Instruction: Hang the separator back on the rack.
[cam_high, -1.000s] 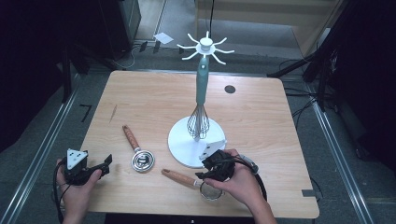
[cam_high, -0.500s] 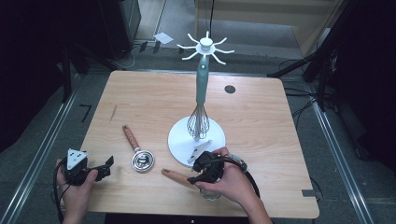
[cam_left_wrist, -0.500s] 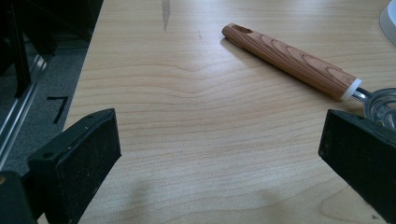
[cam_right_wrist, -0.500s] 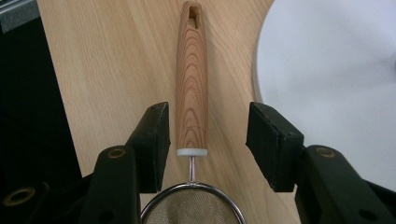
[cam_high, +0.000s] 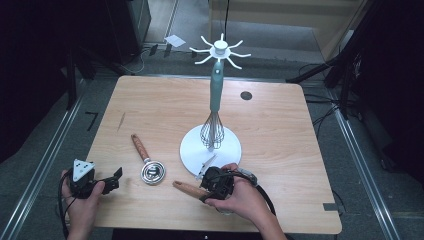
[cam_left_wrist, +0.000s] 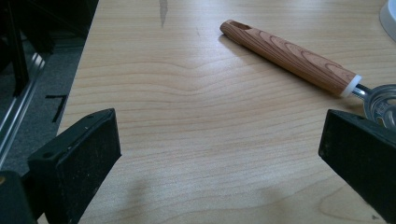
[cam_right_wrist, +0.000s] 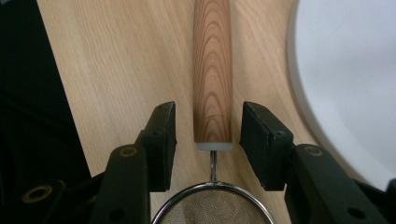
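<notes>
The right tongs (cam_high: 212, 186) sit low over the bench (cam_high: 280, 150) near its front edge, just in front of the white stand base (cam_high: 192, 150). In the right gripper view their two black jaws straddle the lower end of the strainer's (cam_right_wrist: 212, 205) wooden handle (cam_right_wrist: 212, 70), right where the white collar meets the thin metal neck. A narrow gap shows on each side, so the pads are not pressing on the wood; the jaws have just been closing with the handle between them. The mesh bowl of the strainer lies under the tongs, toward the front edge, and the handle points away toward the bench's left side, flat on the wood, as seen in the high view (cam_high: 189, 188).

The left tongs (cam_high: 114, 178) rest at the front left corner, jaws spread wide with nothing between them; they have just been opening. Beyond them a second utensil (cam_high: 145, 159) with a wooden handle (cam_left_wrist: 289, 58) and a metal bowl lies flat, near the left tongs and apart from them.

On the stand, a whisk (cam_high: 213, 112) with a teal handle hangs upright over the base, near the bench's middle.
</notes>
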